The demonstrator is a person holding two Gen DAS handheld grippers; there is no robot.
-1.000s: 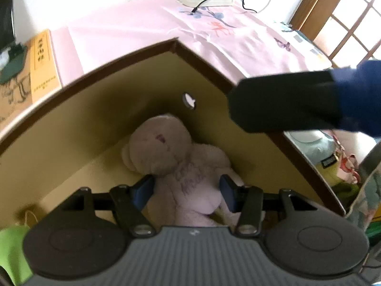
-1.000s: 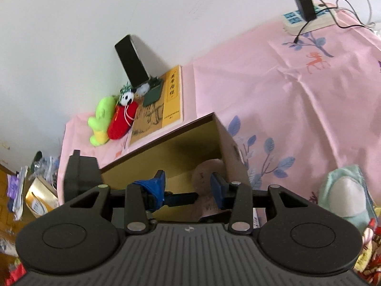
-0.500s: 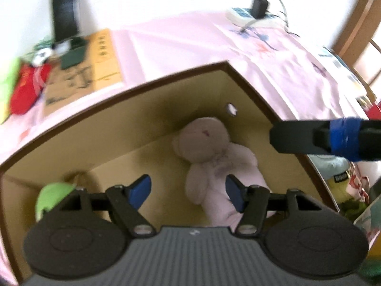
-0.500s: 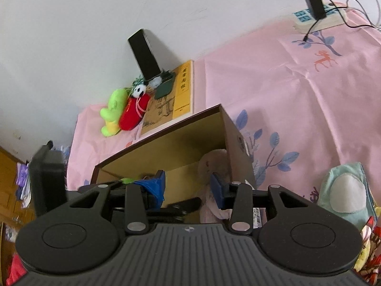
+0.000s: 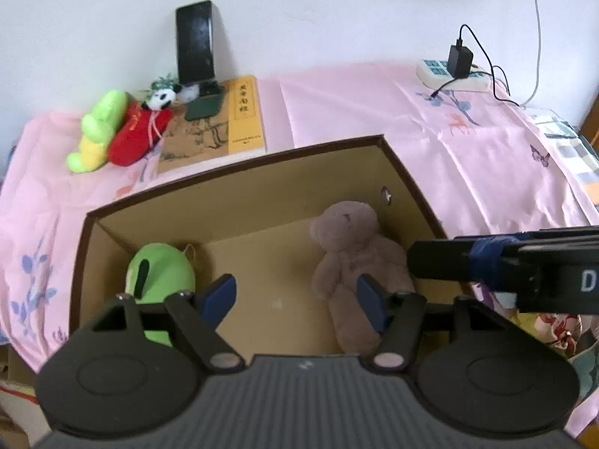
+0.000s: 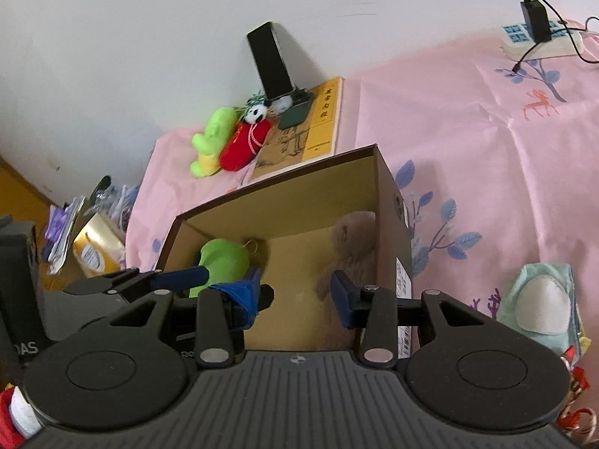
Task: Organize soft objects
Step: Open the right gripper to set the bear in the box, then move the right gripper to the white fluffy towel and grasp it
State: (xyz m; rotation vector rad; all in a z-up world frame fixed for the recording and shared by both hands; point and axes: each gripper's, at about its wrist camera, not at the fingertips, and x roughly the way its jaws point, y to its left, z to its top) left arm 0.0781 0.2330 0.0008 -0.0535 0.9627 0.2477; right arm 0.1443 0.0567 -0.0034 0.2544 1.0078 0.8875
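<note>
An open cardboard box [image 5: 239,172] [image 6: 284,183] stands on the pink cloth. Inside it a pale pink-brown teddy bear [image 5: 355,258] [image 6: 355,239] lies at the right and a green plush [image 5: 161,277] [image 6: 224,262] at the left. My left gripper [image 5: 295,299] is open and empty above the box. My right gripper [image 6: 295,295] is open and empty above the box's near side; one of its fingers [image 5: 441,262] reaches in from the right in the left wrist view. A green-yellow plush [image 5: 97,131] [image 6: 209,142] and a red panda plush [image 5: 142,131] [image 6: 247,138] lie by the wall.
A book [image 5: 217,127], a black phone on a stand [image 5: 194,45] and a power strip with charger [image 5: 453,71] sit along the wall. A light blue plush [image 6: 539,307] lies at the right. Clutter lies beyond the cloth's left edge [image 6: 86,232].
My left gripper has drawn back up and away from the teddy bear, which stays in the box. The whole box and the green plush have come into view. My right gripper rose a little.
</note>
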